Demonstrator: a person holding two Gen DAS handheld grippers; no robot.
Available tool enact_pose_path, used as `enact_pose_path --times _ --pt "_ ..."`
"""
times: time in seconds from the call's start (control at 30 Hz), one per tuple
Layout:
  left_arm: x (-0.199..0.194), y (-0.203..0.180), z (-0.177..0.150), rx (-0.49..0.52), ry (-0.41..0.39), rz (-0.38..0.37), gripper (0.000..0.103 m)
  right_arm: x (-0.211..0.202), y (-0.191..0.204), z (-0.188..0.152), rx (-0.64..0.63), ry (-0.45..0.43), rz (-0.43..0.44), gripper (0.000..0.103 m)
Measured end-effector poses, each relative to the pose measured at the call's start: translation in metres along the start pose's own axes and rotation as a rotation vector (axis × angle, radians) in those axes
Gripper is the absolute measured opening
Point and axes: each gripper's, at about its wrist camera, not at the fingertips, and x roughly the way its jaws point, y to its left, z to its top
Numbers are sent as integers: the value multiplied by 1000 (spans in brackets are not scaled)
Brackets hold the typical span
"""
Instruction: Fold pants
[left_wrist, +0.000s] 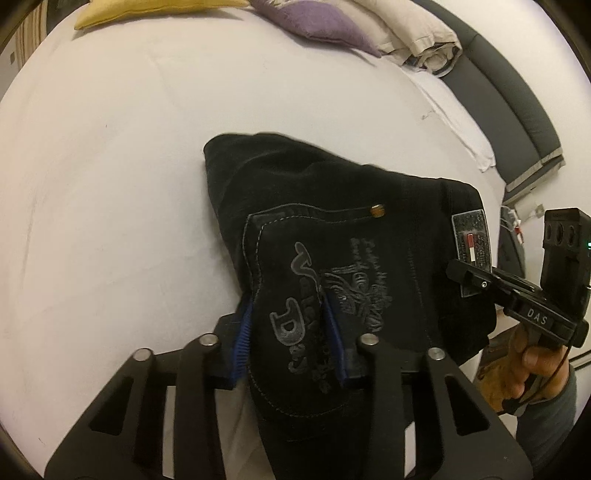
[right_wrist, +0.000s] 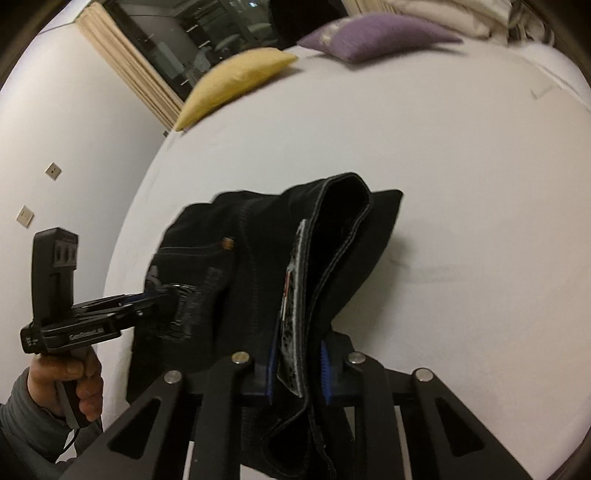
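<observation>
Black jeans (left_wrist: 332, 206) lie bunched on the white bed sheet (left_wrist: 110, 184). My left gripper (left_wrist: 291, 332) is shut on the back pocket with grey printed letters, its blue pads pressing the cloth. My right gripper (right_wrist: 297, 373) is shut on the waistband by the brand patch (right_wrist: 291, 314). The right gripper shows in the left wrist view (left_wrist: 465, 277) at the patch (left_wrist: 472, 236). The left gripper shows in the right wrist view (right_wrist: 159, 291) at the pocket. The jeans (right_wrist: 258, 266) drape from both grippers onto the bed.
A yellow pillow (right_wrist: 236, 81) and a purple pillow (right_wrist: 376, 37) lie at the far side of the bed. A beige folded blanket (left_wrist: 413, 33) sits beyond them. The dark bed frame (left_wrist: 509, 103) runs along the right edge.
</observation>
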Motion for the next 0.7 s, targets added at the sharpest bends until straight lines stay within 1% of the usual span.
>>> enact_pose_path --times 0.03,0.07,0.13,0.17,0.27,0.37,0.43,0.5,0.57,0.6,0.63,0.67,0.7 --pt "-6 -1 1 7 -9 -8 25 -2 4 1 -7 -4 -1 20" --pt "-13 -4 3 14 -21 -14 24 -6 11 3 -20 -12 -2 20" --pt "-27 -8 7 30 -40 -20 24 -13 19 7 -35 -28 8 19" --pt "-38 -9 9 44 -58 -10 24 -17 24 10 -42 -39 16 19" --pt "-70 -9 18 71 -122 17 23 -27 40 21 -45 -73 65 19" --pt "-95 2 25 72 -154 36 24 -31 50 35 -25 -104 120 19" --pt "-97 9 30 74 -134 56 23 -26 54 42 -9 -113 132 19" --pt "-91 26 30 50 -110 65 24 -13 53 44 7 -102 131 19" --pt "-74 42 25 34 -79 92 24 11 38 42 55 -53 129 19" --pt "-65 56 23 26 -54 107 25 24 31 40 75 -20 129 19" --pt "-51 66 17 14 -23 128 30 44 20 33 101 33 103 20" --pt "-40 76 11 2 -8 136 42 62 6 25 144 77 44 30" --pt "-35 82 5 -6 -25 126 45 69 -2 19 173 94 19 46"
